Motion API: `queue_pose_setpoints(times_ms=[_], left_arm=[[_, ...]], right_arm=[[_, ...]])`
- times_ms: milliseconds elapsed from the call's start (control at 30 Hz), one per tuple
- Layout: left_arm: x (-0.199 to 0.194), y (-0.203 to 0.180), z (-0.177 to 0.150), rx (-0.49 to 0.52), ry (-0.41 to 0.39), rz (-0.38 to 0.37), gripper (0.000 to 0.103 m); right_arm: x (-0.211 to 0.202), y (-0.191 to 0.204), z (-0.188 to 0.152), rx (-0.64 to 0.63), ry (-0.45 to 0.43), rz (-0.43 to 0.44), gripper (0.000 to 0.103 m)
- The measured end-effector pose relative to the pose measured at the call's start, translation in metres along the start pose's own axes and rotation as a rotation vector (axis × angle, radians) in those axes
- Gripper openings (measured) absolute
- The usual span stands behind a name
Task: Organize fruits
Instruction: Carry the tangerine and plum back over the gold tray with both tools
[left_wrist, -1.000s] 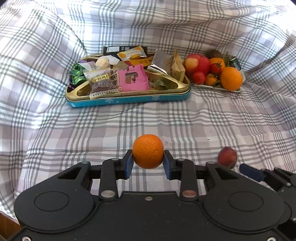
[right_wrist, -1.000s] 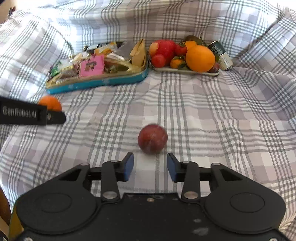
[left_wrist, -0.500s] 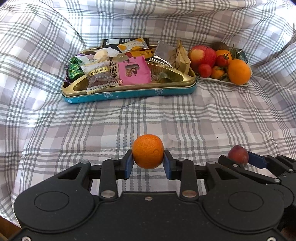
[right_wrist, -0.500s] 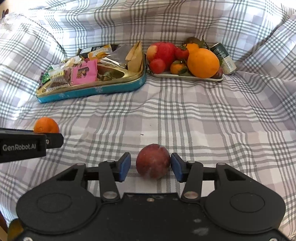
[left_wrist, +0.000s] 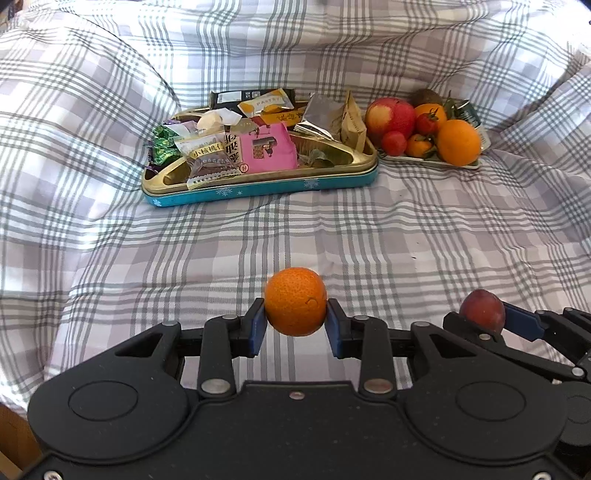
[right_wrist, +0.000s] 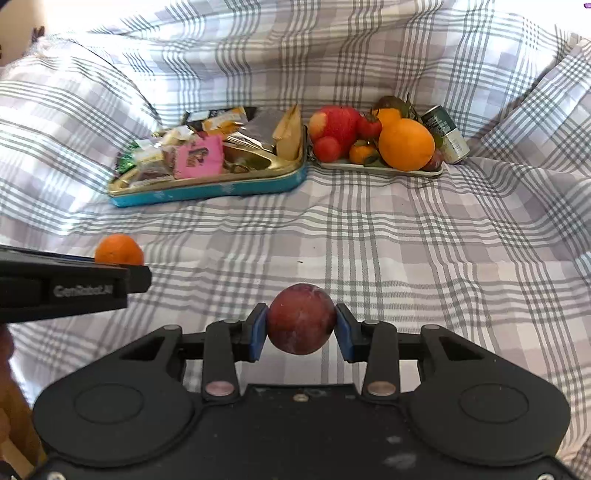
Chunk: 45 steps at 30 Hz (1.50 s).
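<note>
Grey plaid cloth (left_wrist: 332, 229) underneath, left gripper (left_wrist: 296, 326) clamping a small round orange mandarin (left_wrist: 296, 312), right gripper (right_wrist: 301, 332) clamping a dark red round fruit (right_wrist: 301, 318), possibly a plum, pale fruit plate (right_wrist: 380, 168) far behind.

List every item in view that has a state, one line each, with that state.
left gripper: shut on the mandarin, held above the cloth.
right gripper: shut on the plum, held above the cloth.
snack tin: open, filled with wrapped snacks.
fruit tray: loaded with fruit.
can: lying tilted beside the tray.
</note>
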<state>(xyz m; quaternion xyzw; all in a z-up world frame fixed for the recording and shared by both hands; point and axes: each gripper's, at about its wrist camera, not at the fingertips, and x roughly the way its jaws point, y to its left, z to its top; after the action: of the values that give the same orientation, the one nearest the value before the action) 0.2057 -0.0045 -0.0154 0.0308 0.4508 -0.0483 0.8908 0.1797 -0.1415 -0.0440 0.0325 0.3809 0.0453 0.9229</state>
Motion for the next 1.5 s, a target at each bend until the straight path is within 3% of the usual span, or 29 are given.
queue_pose_setpoints(times_ms=[433,967,1267,1500], left_arm=[[-0.061,-0.007,-0.040,-0.011,-0.048,-0.010,0.042],[-0.101,-0.017,-0.094,-0.029,-0.026,0.025,0.042],[-0.101,-0.019,-0.115,-0.064,0.010,0.059,0.042],[-0.096,-0.024,-0.128,-0.084,0.015,0.105,0.042]], right_arm=[[-0.087,0.005,-0.041,-0.023,-0.093,0.061,0.041],[-0.159,0.000,-0.100,-0.095,-0.137,0.103,0.041],[-0.171,0.005,-0.125,-0.162,-0.089,0.118,0.041],[-0.166,-0.004,-0.124,-0.106,-0.061,0.087,0.041]])
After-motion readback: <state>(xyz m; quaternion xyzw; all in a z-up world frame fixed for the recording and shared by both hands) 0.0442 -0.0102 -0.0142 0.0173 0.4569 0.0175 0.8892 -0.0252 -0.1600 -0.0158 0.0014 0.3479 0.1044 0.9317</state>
